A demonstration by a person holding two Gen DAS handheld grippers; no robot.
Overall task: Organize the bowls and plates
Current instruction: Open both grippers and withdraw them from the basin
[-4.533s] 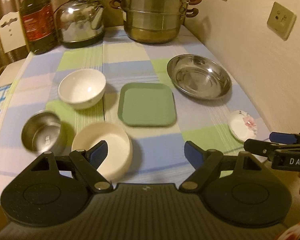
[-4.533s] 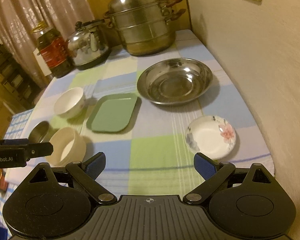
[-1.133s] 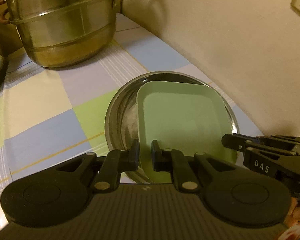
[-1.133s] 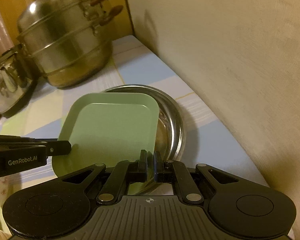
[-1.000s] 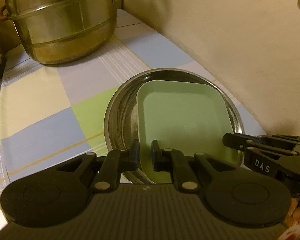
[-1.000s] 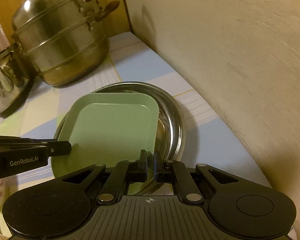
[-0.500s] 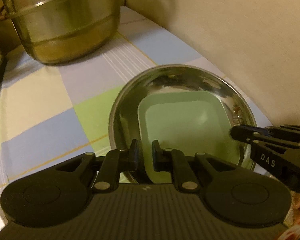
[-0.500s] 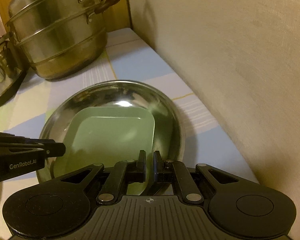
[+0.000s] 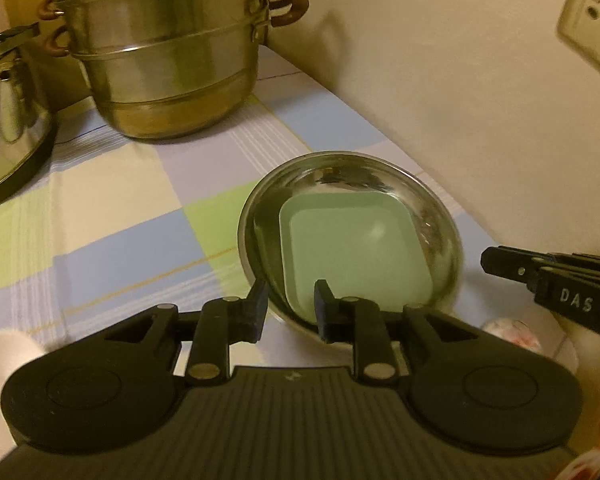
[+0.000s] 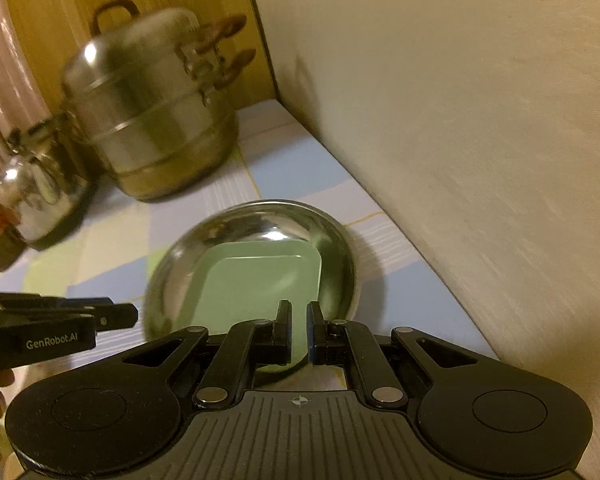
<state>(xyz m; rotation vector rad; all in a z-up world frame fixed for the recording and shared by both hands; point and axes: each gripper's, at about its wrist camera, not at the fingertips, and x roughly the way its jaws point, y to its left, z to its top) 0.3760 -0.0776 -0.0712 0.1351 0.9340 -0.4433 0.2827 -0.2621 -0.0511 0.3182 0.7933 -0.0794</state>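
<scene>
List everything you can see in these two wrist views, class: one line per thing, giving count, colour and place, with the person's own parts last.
green plate: one, pale green, square, lying inside the steel dish.
steel dish: one, silver, round, on the tablecloth near the wall.
steamer pot: one, silver with brown handles, at the back of the table.
kettle: one, silver, left of the steamer pot.
white bowl: one, white, at the left edge, partly in view.
floral dish: one, white with pink, near the right edge, blurred.
tablecloth: one, blue, green and cream checks.
wall socket: one, cream, on the wall.
left gripper: one, black, open, by the dish's near rim.
right gripper: one, black, slightly open, holding nothing.
</scene>
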